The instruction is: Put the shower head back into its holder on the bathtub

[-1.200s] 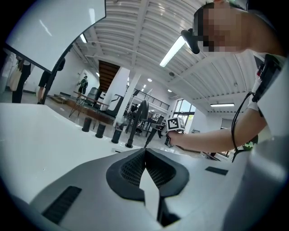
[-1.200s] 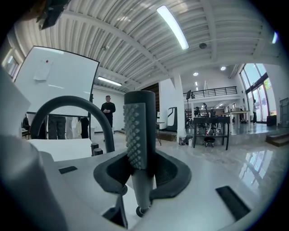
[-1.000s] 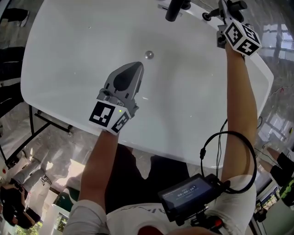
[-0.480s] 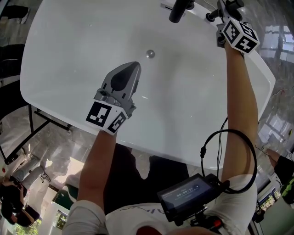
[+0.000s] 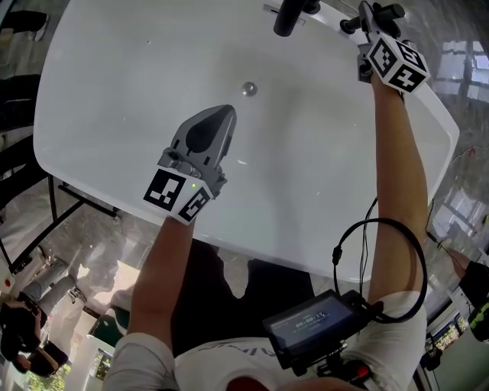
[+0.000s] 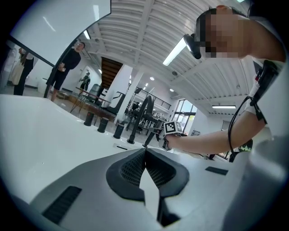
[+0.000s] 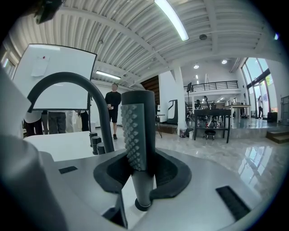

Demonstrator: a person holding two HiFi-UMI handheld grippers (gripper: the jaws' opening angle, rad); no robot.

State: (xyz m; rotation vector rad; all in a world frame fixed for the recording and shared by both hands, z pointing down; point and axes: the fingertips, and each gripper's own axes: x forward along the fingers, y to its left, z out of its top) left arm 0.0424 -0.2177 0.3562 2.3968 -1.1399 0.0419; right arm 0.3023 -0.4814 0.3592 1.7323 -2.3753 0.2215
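The shower head (image 7: 137, 131) is a dark grey stick with a strip of nubs. It stands upright between the jaws of my right gripper (image 7: 140, 158), which is shut on it. Its lower end sits in a round dark holder (image 7: 143, 205) on the white bathtub's rim. In the head view my right gripper (image 5: 370, 17) is at the tub's far right corner, beside the faucet (image 5: 289, 17). My left gripper (image 5: 220, 116) hovers over the middle of the bathtub (image 5: 92, 69), shut and empty. Its pads (image 6: 156, 169) meet in the left gripper view.
A curved dark faucet (image 7: 86, 85) with small dark knobs (image 7: 95, 142) stands left of the shower head. The drain (image 5: 247, 89) lies in the tub floor ahead of my left gripper. People stand in the hall behind. A black frame (image 5: 72, 202) runs under the tub's near left edge.
My right gripper has sunk a little with the shower head still in it. My left gripper has stayed where it was.
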